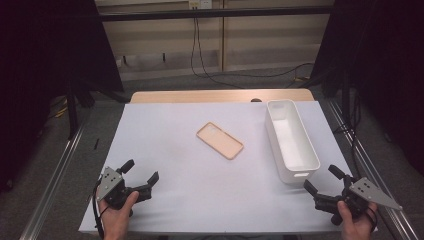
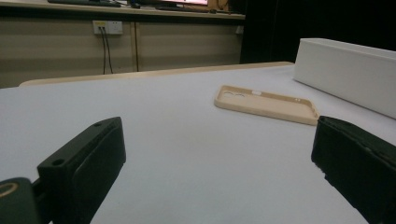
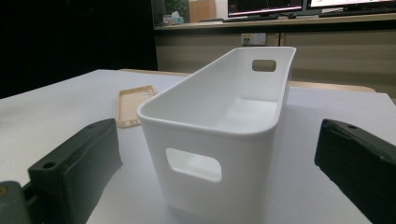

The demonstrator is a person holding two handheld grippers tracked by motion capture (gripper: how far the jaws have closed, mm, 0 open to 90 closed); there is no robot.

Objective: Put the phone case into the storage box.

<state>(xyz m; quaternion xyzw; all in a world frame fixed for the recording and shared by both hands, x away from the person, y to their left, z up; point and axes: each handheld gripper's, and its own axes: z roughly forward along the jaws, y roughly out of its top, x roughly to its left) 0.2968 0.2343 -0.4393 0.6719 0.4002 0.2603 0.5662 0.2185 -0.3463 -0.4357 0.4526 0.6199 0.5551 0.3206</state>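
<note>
Nearest the table's front edge: left claw, jaws spread wide, nothing between them, at the near left corner; right claw, likewise spread and empty, at the near right corner. Mid-table, well apart from both: beige phone case, lying flat, hollow side up, long axis diagonal from far left to near right, camera cut-out at its far-left end. Right of it: white bin, upright, long axis running near to far.
</note>
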